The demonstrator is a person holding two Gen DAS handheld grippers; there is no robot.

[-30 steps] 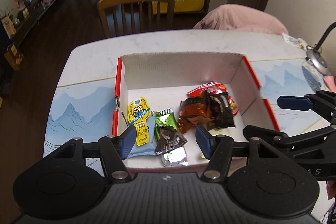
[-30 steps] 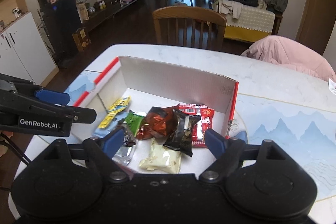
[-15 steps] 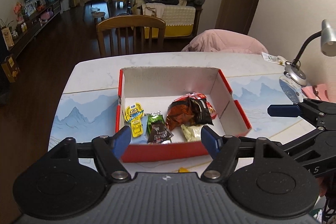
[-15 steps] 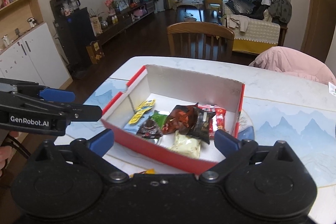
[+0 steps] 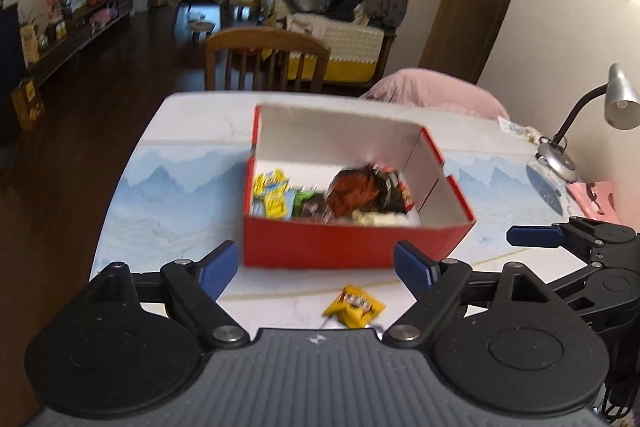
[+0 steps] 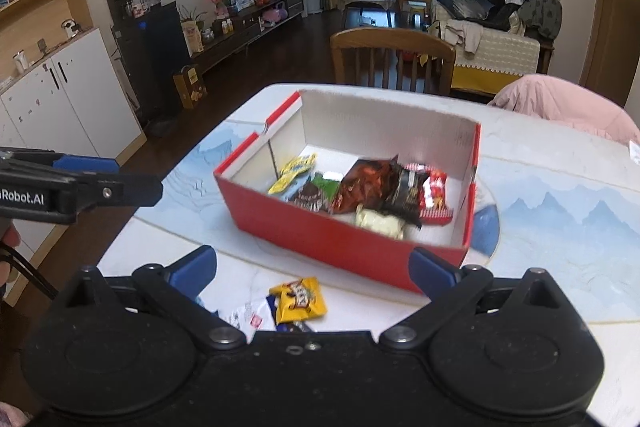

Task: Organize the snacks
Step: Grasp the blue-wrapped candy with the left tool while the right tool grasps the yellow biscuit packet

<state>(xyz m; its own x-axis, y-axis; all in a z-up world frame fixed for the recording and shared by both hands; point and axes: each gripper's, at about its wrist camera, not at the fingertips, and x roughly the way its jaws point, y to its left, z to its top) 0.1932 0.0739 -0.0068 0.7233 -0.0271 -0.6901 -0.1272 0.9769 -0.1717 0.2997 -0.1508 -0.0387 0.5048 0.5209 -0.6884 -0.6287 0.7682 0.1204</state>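
Observation:
A red cardboard box (image 5: 352,247) (image 6: 328,233) stands on the table and holds several snack packets, among them a brown one (image 5: 356,189) (image 6: 364,187) and a yellow one (image 5: 272,193) (image 6: 294,169). A loose yellow snack packet (image 5: 354,311) (image 6: 299,301) lies on the table in front of the box. A white packet (image 6: 250,317) lies beside it. My left gripper (image 5: 316,269) is open and empty, in front of the box. My right gripper (image 6: 314,269) is open and empty, above the loose packets.
A wooden chair (image 5: 266,61) (image 6: 394,57) stands at the table's far side. A pink cushion (image 5: 432,93) lies at the far right. A desk lamp (image 5: 576,131) stands on the right of the table (image 5: 184,195). The table's left edge drops to dark floor.
Both grippers have pulled back and up from over the box. The box now lies farther ahead, and the loose packets in front of it have come into view.

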